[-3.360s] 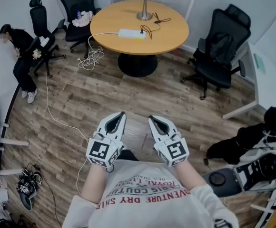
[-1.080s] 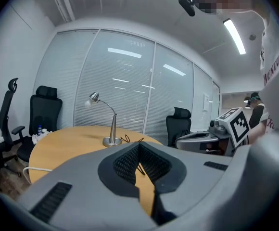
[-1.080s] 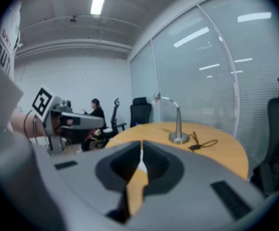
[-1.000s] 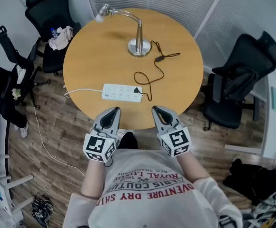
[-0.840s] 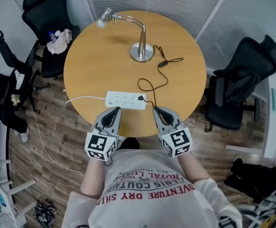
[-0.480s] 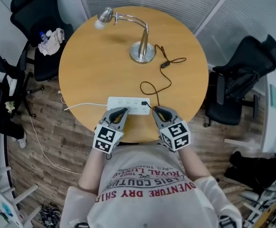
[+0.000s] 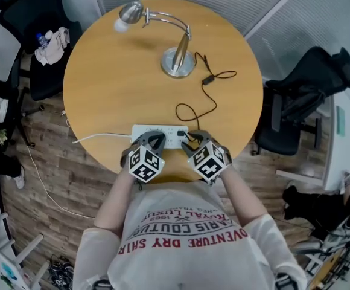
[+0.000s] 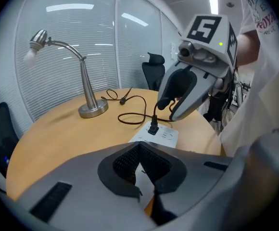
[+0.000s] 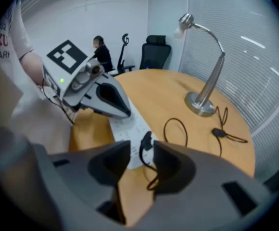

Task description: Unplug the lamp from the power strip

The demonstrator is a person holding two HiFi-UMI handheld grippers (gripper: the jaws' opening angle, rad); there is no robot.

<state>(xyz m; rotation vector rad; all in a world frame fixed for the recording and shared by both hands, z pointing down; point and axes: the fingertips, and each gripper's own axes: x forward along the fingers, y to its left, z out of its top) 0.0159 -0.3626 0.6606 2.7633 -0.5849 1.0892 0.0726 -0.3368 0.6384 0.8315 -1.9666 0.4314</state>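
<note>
A white power strip (image 7: 157, 134) lies near the front edge of the round wooden table (image 7: 114, 83). The lamp's black plug (image 7: 181, 135) sits in the strip's right end. Its cord loops back to the silver desk lamp (image 7: 178, 60). My left gripper (image 7: 157, 139) is shut and hovers over the strip's middle. My right gripper (image 7: 189, 142) is at the plug and its jaws are opening. In the right gripper view the plug (image 9: 145, 141) stands in the gap between the fingertips, and the pads do not press on it. The left gripper view shows the plug (image 8: 153, 128) upright in the strip (image 8: 164, 136).
The cord's inline switch (image 7: 209, 80) lies right of the lamp base. The strip's white cable (image 7: 93, 139) runs off the table's left edge. A black office chair (image 7: 295, 107) stands at the right and another holding cloths (image 7: 42, 41) at upper left. A person (image 9: 101, 52) sits far off.
Both grippers have moved forward from the table's edge onto the power strip. The right gripper's jaws have spread apart around the plug. The left gripper stays shut.
</note>
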